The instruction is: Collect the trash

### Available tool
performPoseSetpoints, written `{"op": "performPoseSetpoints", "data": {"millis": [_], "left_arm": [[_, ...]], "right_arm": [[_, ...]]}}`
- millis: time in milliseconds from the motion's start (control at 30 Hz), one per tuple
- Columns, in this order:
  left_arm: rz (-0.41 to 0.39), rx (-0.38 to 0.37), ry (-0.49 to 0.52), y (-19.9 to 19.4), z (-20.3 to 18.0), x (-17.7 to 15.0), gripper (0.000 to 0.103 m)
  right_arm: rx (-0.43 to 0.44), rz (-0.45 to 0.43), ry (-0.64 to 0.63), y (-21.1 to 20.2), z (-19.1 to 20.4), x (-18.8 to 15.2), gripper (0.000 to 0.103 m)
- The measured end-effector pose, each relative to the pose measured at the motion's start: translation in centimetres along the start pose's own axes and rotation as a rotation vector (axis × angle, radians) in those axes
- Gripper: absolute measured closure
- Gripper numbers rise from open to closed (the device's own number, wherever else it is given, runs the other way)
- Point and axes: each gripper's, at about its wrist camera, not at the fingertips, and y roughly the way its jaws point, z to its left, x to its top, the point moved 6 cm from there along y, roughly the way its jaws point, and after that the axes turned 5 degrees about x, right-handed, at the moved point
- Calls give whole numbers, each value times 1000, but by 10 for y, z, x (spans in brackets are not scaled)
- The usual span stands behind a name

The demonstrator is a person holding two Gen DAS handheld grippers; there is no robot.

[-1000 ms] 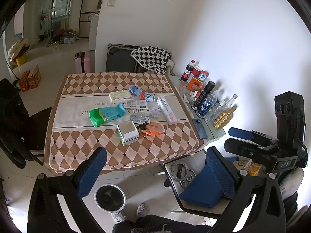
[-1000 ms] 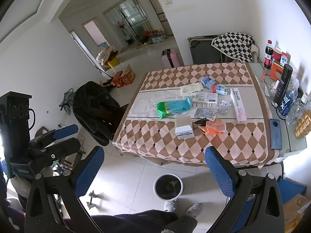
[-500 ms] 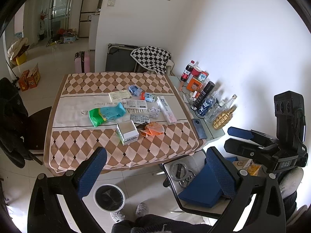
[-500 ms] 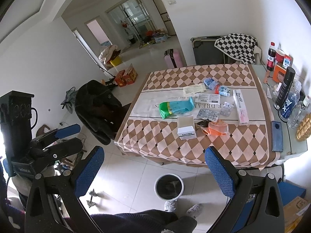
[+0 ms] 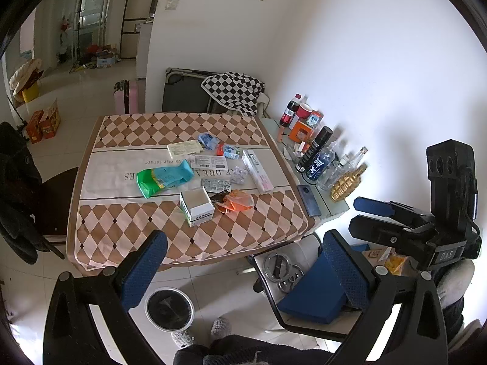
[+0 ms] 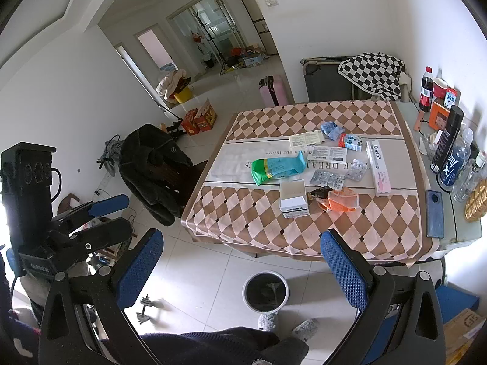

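The trash lay scattered mid-table on the checked tablecloth [image 6: 274, 222]: a green-and-blue packet [image 6: 278, 168] to the left, a white open box [image 6: 293, 202] in front of it, and a crumpled orange wrapper [image 6: 341, 201] just right of the box with a dark scrap touching it. Behind those sat silver blister packs [image 6: 328, 179], a long white-and-pink tube box [image 6: 378, 167], a flat white leaflet [image 6: 306, 138] and a crumpled blue wrapper [image 6: 331, 129]. Down on the tiled floor, near the table's front edge, stood the round bin [image 6: 265, 292], lined dark and open on top.

Both grippers hung high and well back from all of it. The left gripper [image 5: 243, 261] was spread wide, blue pads apart, nothing between them. The right gripper [image 6: 240, 261] was spread wide too, and empty. Each showed in the other's view, off to the side.

Along the table's right edge sat a dark phone [image 6: 434, 213], then bottles [image 6: 453, 164] crowded against the wall. A chair draped with a black jacket [image 6: 155, 164] stood at the left, and grey slippers [image 6: 283, 324] showed beside the bin.
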Motion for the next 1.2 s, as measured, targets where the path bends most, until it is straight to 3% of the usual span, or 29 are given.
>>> {"op": "performPoseSetpoints", "data": {"millis": [1200], "left_arm": [[-5,-12,-4,-4,-10,-1,0]], "right_arm": [[5,0,3,3,0,1,0]]}}
